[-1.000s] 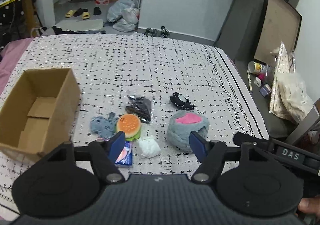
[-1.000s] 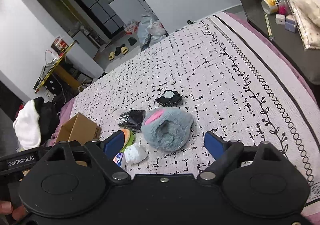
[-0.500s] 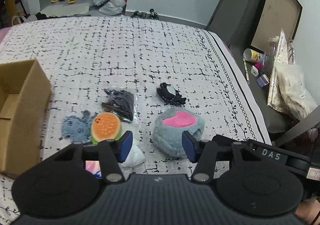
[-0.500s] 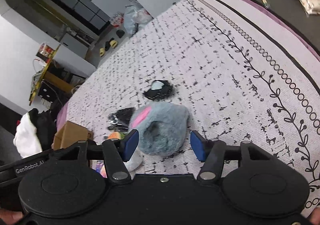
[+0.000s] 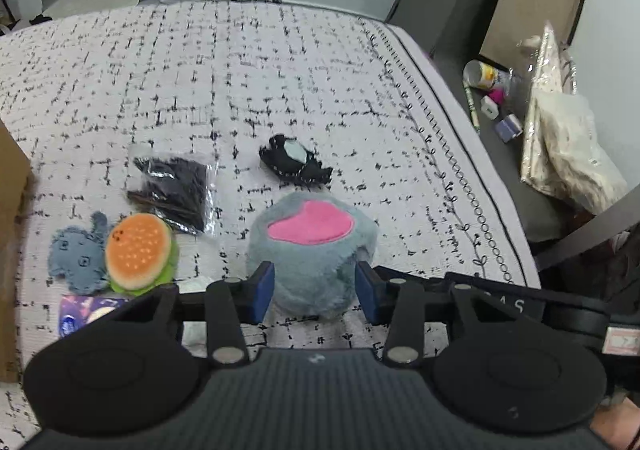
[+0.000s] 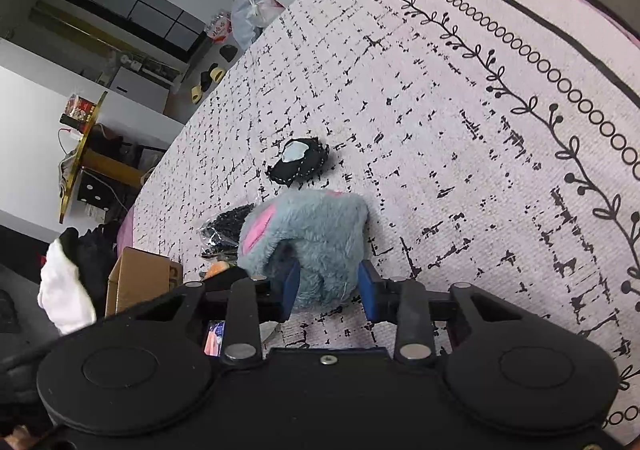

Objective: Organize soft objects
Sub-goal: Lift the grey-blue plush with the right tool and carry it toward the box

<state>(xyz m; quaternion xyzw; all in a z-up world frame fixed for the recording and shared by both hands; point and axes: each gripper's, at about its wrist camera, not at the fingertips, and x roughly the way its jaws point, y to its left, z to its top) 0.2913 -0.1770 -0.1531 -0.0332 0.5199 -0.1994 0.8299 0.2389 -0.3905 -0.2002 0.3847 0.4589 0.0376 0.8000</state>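
A fluffy grey plush with a pink patch (image 5: 312, 250) lies on the patterned bedspread (image 5: 280, 70). My left gripper (image 5: 316, 290) straddles its near side; the jaws are closing and the blue pads (image 5: 264, 286) press into the fur. In the right wrist view my right gripper (image 6: 328, 286) pinches a lobe of the same grey plush (image 6: 316, 222), its jaws closing too. To the left lie a burger plush (image 5: 138, 250), a small blue-grey plush (image 5: 76, 254), a bagged black item (image 5: 172, 186) and a black pouch (image 5: 294, 162).
A cardboard box (image 6: 140, 282) stands at the bed's left edge. A purple packet (image 5: 84, 310) peeks out beside my left gripper. Past the bed's right edge (image 5: 480, 154), small bottles and a plastic bag (image 5: 568, 146) sit on a dark surface.
Both grippers came down and forward onto the grey plush, and their jaws narrowed from wide apart to pressing on it. The right gripper rolled as it closed.
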